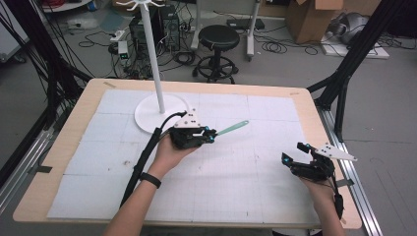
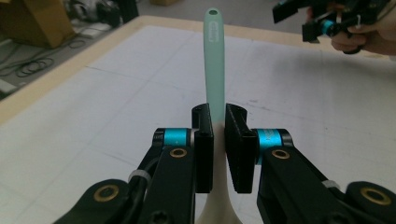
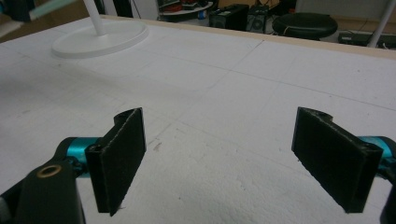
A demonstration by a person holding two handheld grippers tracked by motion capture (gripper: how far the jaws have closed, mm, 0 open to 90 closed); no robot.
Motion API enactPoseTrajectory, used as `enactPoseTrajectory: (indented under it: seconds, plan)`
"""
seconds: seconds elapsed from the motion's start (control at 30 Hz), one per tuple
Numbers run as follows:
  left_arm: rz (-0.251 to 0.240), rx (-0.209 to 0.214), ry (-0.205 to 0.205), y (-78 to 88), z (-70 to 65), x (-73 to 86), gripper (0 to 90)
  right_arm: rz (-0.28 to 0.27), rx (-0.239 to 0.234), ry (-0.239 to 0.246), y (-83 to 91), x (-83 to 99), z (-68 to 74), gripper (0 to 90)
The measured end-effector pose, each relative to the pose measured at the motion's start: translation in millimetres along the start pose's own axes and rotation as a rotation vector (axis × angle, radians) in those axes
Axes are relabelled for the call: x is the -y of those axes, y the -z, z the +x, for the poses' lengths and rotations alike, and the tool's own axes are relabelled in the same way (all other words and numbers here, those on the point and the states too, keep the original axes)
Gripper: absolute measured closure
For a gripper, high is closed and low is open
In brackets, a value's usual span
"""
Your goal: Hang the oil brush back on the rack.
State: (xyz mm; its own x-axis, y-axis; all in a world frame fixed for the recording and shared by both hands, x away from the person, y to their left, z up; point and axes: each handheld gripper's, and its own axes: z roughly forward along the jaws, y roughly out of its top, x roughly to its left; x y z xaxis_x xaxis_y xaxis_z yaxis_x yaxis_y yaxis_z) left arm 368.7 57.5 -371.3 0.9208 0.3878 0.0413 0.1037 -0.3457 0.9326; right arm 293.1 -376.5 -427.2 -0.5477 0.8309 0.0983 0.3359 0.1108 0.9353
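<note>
My left gripper [image 1: 210,134] is shut on a mint-green utensil handle [image 1: 233,128] and holds it above the middle of the table, the handle sticking out to the right. In the left gripper view the handle [image 2: 214,65] runs up between the two black pads [image 2: 204,154], with a hanging hole at its tip and a paler, wider part below. My right gripper [image 1: 294,152] hovers at the table's right edge. Its jaws stand wide apart, and its pads [image 3: 122,156] have nothing but white mat between them.
A white hanging stand rises from a round base [image 1: 147,110] at the table's back centre, its pole [image 1: 153,54] topped with hooks. White foam mat [image 1: 221,187] covers the wooden table [image 1: 314,118]. A black stool [image 1: 219,46] and cables lie on the floor beyond.
</note>
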Motion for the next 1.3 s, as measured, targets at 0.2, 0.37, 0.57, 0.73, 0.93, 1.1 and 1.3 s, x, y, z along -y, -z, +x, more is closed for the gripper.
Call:
enactPoseTrajectory:
  seconds: [0.2, 0.37, 0.57, 0.73, 0.93, 1.1, 1.3]
  plan:
    - [-0.071, -0.103, 0.011, 38.3, 10.1, -0.4, 82.3, 0.014, -0.003, 0.000, -2.7, 0.2, 2.5, 16.9]
    - [-0.120, -0.169, 0.017, 70.0, 15.2, -1.8, 82.3, 0.023, -0.009, 0.009, -6.1, 0.5, 4.2, 17.0]
    - [-0.174, -0.244, 0.037, 106.2, 21.3, -5.1, 82.3, 0.031, -0.006, 0.006, -8.2, 0.8, 4.5, 17.0]
    - [-0.214, -0.317, 0.045, 139.3, 27.7, -10.4, 82.3, 0.042, -0.009, 0.007, -10.8, 1.4, 4.9, 17.0]
    - [-0.263, -0.370, 0.052, 170.3, 34.0, -16.9, 82.3, 0.051, -0.016, 0.012, -13.0, 1.5, 6.1, 17.0]
    - [-0.284, -0.408, 0.045, 191.2, 39.5, -23.5, 82.3, 0.053, -0.015, 0.010, -12.6, 1.6, 6.1, 17.0]
    - [-0.333, -0.440, 0.047, 212.5, 43.2, -32.7, 82.3, 0.052, -0.019, 0.012, -13.2, 1.7, 5.8, 17.0]
